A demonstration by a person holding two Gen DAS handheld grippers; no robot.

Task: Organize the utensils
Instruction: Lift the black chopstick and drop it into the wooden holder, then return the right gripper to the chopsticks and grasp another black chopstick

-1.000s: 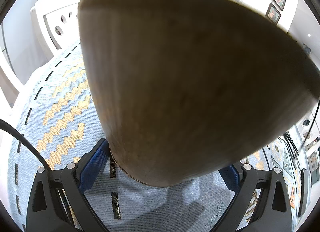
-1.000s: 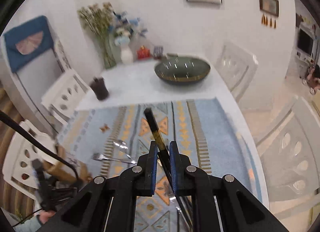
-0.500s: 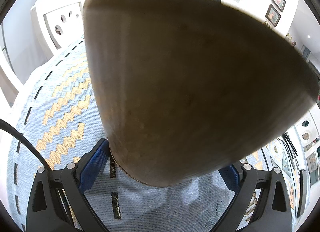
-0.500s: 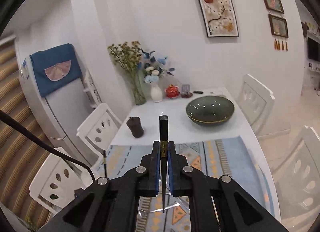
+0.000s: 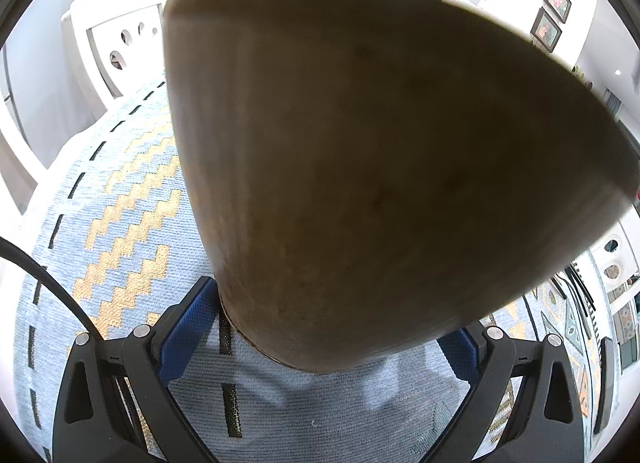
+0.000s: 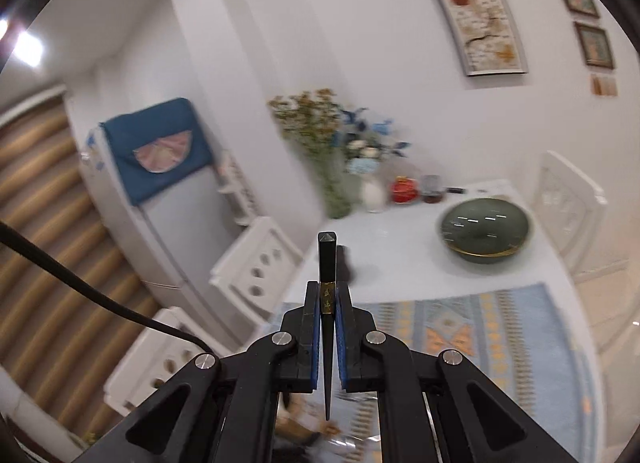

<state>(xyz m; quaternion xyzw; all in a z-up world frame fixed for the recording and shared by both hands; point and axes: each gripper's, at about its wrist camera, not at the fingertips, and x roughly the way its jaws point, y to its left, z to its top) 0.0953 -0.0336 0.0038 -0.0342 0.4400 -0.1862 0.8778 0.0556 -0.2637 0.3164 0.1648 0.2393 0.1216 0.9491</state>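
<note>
Black chopstick (image 6: 327,303), clamped upright in the right hand-held gripper (image 6: 328,337), points down; left hand-held gripper (image 5: 328,327) clamps the wooden holder (image 5: 380,167) at the surface's left edge.

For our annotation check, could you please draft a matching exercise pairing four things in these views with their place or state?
Things:
1. black chopstick
2. wooden holder
3. green bowl
4. blue cloth

Places or states:
A. draped over the white fridge
B. clamped in the right gripper, pointing up
C. between the left gripper fingers, on the patterned mat
D. on the bare white table beyond the mat

Pairs: 1-B, 2-C, 3-D, 4-A
</note>
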